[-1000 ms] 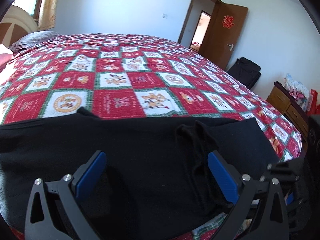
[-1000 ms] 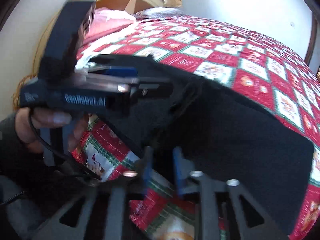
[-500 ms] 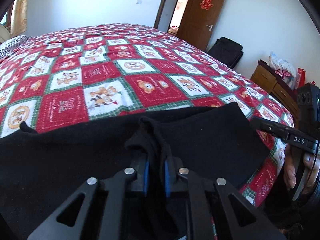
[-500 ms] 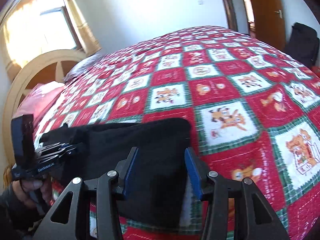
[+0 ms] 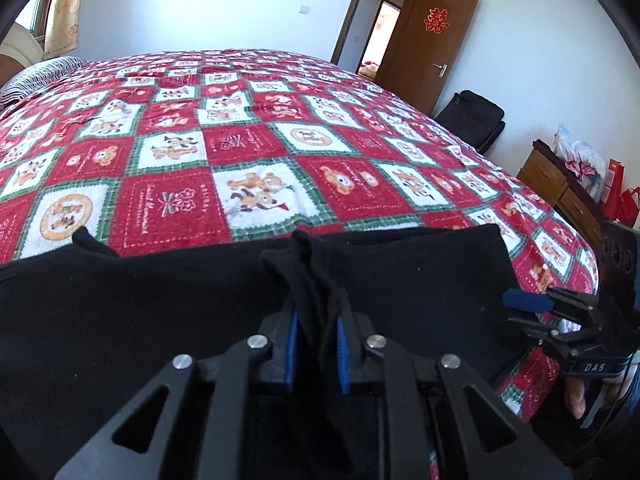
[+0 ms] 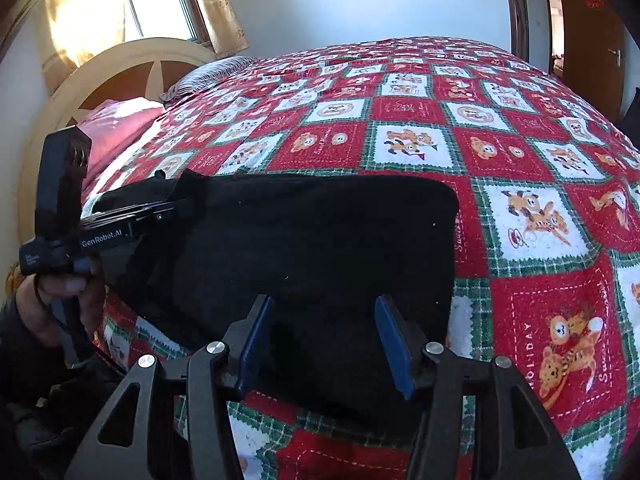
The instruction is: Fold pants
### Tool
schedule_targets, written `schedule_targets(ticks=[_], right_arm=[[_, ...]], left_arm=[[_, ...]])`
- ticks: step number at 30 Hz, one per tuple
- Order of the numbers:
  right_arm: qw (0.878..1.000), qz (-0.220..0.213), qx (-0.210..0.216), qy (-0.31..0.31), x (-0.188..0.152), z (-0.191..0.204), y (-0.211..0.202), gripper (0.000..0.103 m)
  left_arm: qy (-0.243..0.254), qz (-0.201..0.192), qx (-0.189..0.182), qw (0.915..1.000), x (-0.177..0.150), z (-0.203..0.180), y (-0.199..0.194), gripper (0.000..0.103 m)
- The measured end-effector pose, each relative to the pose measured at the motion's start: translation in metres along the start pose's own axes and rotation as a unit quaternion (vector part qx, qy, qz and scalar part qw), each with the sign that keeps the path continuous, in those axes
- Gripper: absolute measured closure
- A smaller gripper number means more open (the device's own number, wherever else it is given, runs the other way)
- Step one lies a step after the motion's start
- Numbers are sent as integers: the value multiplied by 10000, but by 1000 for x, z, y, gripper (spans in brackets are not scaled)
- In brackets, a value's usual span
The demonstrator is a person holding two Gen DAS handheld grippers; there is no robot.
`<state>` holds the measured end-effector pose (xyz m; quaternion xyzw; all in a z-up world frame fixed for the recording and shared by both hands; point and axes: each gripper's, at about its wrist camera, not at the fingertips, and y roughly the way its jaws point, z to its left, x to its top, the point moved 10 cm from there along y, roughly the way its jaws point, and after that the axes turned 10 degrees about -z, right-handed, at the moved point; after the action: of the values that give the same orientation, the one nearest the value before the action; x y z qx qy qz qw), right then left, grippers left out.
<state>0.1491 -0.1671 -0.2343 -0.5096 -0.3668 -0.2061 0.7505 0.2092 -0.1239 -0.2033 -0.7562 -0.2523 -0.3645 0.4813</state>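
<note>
Left claw [image 5: 316, 354] opening, right claw [image 6: 326, 344] perhaps likewise

Our two black plastic handheld grippers, the left gripper [image 5: 316, 354] and right gripper [image 6: 326, 342], carry ribbed blue rubber pads [image 6: 390, 342] and round silver screws [image 5: 257, 341]. White lettering marks their bodies, "GenRobot.AI" and "DAS". We wear a dark sleeve [image 6: 24, 344].

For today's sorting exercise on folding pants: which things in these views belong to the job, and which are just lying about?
Job:
- black pants, lying on the bed
- left gripper, bunched fabric between its pads, jaws opening
- right gripper, jaws opening over the pants' end
- patchwork bedspread, the work surface

Lying about:
- black suitcase
- wooden dresser
- striped pillow
</note>
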Motion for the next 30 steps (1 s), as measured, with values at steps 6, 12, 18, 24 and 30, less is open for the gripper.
schedule_targets(ticks=[6,12,18,24,30], right_arm=[[9996,-266,112,65,7,-1,-7,48],[9969,-781,35,24,23,2,-23,48],[9958,-914,-1,-77,26,14,-27,46],[9943,-869,194,-587,19,60,-17,46],[9913,-754,348,-1024,5,97,-4,46]], left_arm=[[331,-233,184,9990,3,0,-21,40],[636,-733,1010,9901,13,66,-87,27],[8,-876,2220,9711,1,201,-164,27],[-926,-1004,2448,9599,-32,276,-197,27],[-1192,-854,2194,9645,-55,281,-176,39]])
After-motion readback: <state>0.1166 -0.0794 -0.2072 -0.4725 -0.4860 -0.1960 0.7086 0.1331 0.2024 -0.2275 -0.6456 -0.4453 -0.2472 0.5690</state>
